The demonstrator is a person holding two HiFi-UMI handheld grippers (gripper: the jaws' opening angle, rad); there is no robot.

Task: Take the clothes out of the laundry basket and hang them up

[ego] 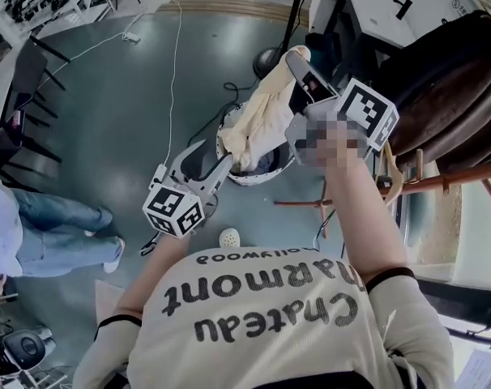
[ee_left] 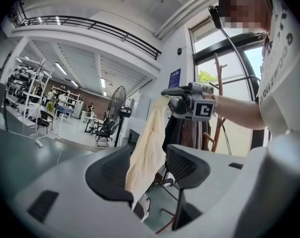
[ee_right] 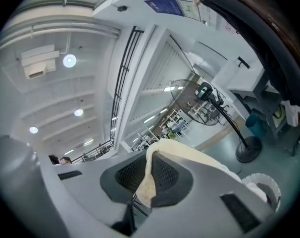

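Note:
A cream garment hangs from my right gripper, which is shut on its top edge and held high above the white laundry basket. In the right gripper view the cloth drapes over one jaw and is pinched at the pads of the right gripper. My left gripper is lower, beside the basket, and points at the hanging cloth. In the left gripper view the garment drops between the open jaws of the left gripper, and the pads do not press on it.
A wooden coat rack loaded with dark clothes stands at the right, close to my right arm. Another person in jeans stands at the left. A white cable crosses the floor, and a fan base sits behind the basket.

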